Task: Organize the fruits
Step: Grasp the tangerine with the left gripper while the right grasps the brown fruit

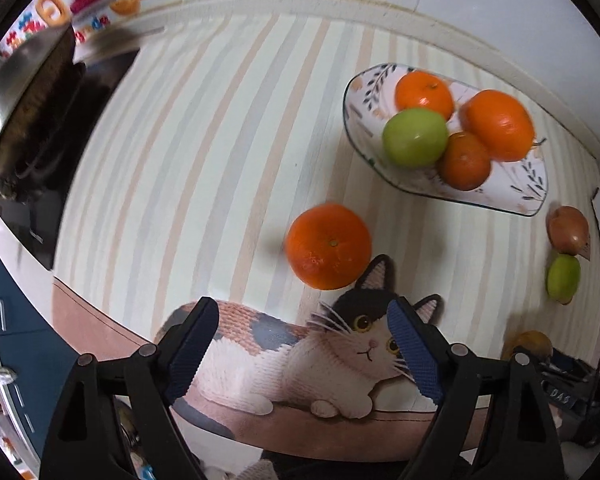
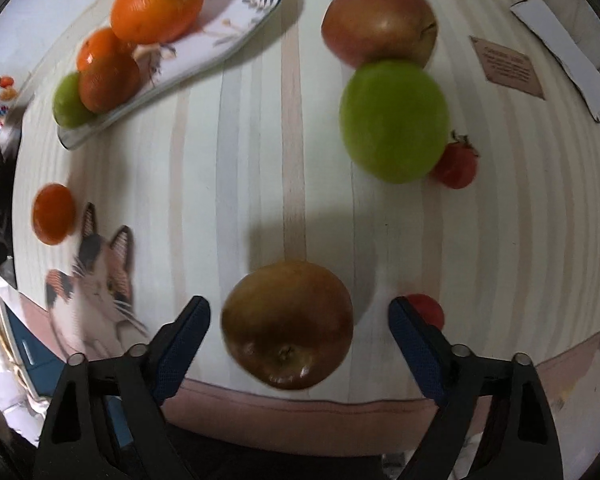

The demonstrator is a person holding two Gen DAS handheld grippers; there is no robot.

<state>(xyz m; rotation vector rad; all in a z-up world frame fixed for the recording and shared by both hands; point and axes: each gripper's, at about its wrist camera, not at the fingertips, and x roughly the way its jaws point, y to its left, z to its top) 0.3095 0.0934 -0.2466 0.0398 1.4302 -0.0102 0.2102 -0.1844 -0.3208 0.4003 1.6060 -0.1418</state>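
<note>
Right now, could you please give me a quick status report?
Both claws open: left, right. Brown apple sits between right claw's fingers, ungripped. Plate holds four fruits. Small tomato beside right finger.

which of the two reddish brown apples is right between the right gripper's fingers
The near apple, close to the mat's front edge, sits between the open right gripper. The far apple lies beyond, touching the green apple.

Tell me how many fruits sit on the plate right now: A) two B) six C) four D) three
C: the floral plate holds three orange fruits and one green apple.
</note>
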